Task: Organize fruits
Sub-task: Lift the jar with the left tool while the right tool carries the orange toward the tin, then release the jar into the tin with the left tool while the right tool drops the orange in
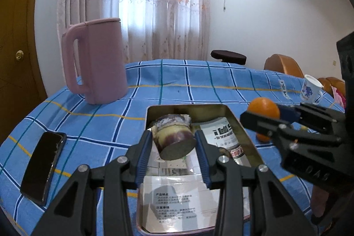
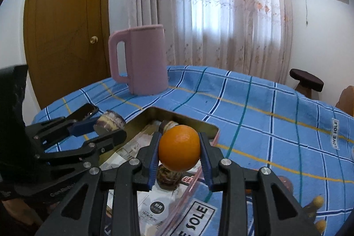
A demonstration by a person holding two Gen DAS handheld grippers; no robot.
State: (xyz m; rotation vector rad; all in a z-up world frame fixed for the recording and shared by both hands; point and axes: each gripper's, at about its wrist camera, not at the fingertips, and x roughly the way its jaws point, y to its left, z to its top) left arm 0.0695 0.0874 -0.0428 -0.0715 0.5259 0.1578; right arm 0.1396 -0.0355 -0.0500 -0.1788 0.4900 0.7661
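Clamped between the left gripper point(image 1: 174, 143) pads, the purple fruit chunk point(image 1: 173, 136) hangs over the metal tray point(image 1: 243, 132), while the right gripper point(image 2: 179, 147), pinching the orange point(image 2: 179, 147), waits at the tray's three o'clock rim.

Both grippers closed on loads, held side by side and tilted downward.

The left gripper point(image 1: 173, 141) points forward and down, its blue-padded fingers point(image 1: 145, 154) pressed against either side of a purple and yellow fruit piece point(image 1: 174, 136), which it holds clear in the air. The right gripper point(image 2: 179, 148) is tilted down the same way and clamps an orange point(image 2: 179, 147) between its fingers point(image 2: 205, 160), both pads touching the peel. The two sit near each other: in the left wrist view the right gripper reaches in from the right edge, and in the right wrist view the left one comes in from the left edge.
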